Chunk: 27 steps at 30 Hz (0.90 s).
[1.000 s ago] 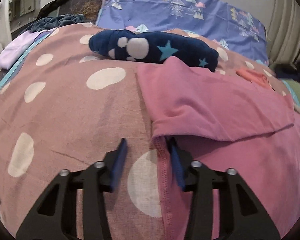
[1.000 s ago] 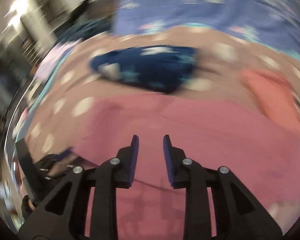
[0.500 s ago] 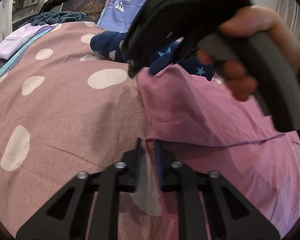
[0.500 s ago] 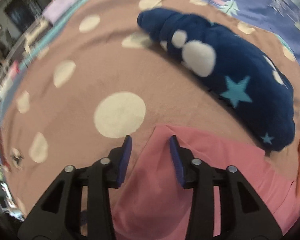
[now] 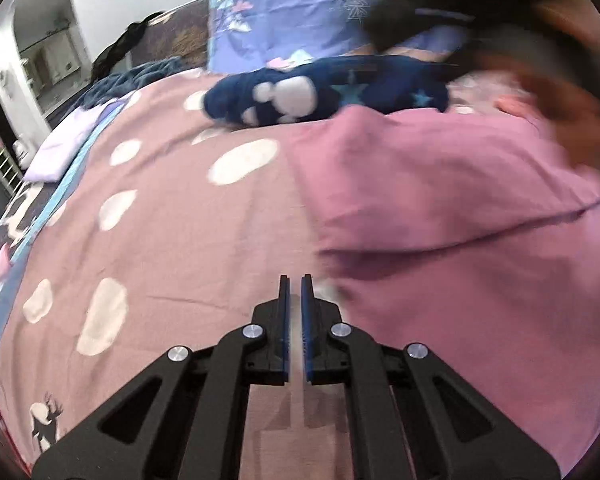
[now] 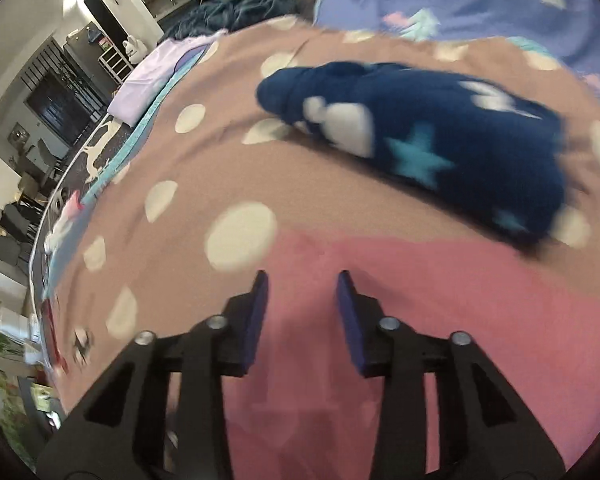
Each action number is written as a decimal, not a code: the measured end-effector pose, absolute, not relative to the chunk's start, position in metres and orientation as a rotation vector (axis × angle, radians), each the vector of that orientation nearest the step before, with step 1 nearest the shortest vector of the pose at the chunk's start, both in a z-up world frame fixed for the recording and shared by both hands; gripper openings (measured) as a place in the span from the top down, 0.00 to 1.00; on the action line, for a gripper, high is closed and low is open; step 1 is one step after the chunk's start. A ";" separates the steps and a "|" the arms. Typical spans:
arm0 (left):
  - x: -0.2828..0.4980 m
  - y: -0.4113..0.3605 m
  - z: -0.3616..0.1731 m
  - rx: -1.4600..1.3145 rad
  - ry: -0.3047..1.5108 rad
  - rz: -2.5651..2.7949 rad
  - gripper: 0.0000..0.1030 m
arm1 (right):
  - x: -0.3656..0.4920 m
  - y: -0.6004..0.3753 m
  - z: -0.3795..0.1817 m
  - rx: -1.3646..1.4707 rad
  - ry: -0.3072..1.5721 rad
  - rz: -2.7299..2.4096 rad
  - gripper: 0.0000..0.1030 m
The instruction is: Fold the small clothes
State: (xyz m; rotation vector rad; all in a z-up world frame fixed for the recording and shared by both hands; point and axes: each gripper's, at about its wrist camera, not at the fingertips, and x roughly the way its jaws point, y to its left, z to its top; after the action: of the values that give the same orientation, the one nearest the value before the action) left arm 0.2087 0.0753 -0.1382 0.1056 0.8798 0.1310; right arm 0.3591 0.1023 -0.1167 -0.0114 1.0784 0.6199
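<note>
A pink garment (image 5: 440, 184) lies part-folded on the dotted pink bedspread (image 5: 160, 240), its top layer turned over the lower one. My left gripper (image 5: 295, 280) is shut just left of the garment's near left edge; whether it pinches the hem is unclear. My right gripper (image 6: 302, 280) is open, low over the pink garment (image 6: 440, 320) near its far left corner. The right gripper and hand show blurred in the left wrist view (image 5: 520, 20).
A navy fleece piece with stars (image 5: 324, 92) lies beyond the pink garment; it also shows in the right wrist view (image 6: 440, 140). A blue patterned pillow (image 5: 300, 16) is at the back. A lilac cloth (image 5: 60, 148) lies at the bed's left edge.
My left gripper has closed at the garment's near left edge and drawn back. My right gripper swung across to the far left corner of the garment, staying open.
</note>
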 end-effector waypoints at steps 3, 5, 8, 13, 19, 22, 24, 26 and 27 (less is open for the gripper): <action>0.204 0.110 -0.123 -0.135 0.877 0.028 0.95 | 0.315 0.044 -0.121 0.028 1.060 0.619 0.82; 0.199 0.129 -0.108 -0.262 0.809 -0.023 0.95 | 0.291 0.014 -0.138 0.039 1.096 0.584 0.82; 0.202 0.127 -0.100 -0.277 0.747 -0.050 0.95 | 0.274 -0.018 -0.171 0.107 1.117 0.508 0.94; 0.233 0.096 -0.124 -0.221 0.864 -0.084 0.94 | 0.270 -0.030 -0.168 0.244 1.109 0.490 0.90; 0.230 0.090 -0.138 -0.102 0.854 -0.054 0.63 | 0.244 -0.077 -0.135 0.205 0.982 0.367 0.79; 0.227 0.097 -0.141 -0.121 0.865 -0.071 0.62 | 0.240 -0.135 -0.130 0.305 0.961 0.221 0.73; 0.224 0.098 -0.135 -0.113 0.853 -0.089 0.55 | 0.237 -0.186 -0.131 0.441 0.968 0.123 0.69; 0.219 0.097 -0.133 -0.095 0.842 -0.094 0.34 | 0.234 -0.212 -0.135 0.526 0.981 0.098 0.60; 0.218 0.094 -0.132 -0.077 0.838 -0.087 0.30 | 0.234 -0.219 -0.138 0.552 0.988 0.111 0.57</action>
State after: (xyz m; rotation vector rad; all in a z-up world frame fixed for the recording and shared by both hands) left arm 0.2177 0.0945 -0.1324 -0.0766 0.8376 -0.0867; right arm 0.2344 -0.2195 -0.1377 0.5525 0.9882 0.1108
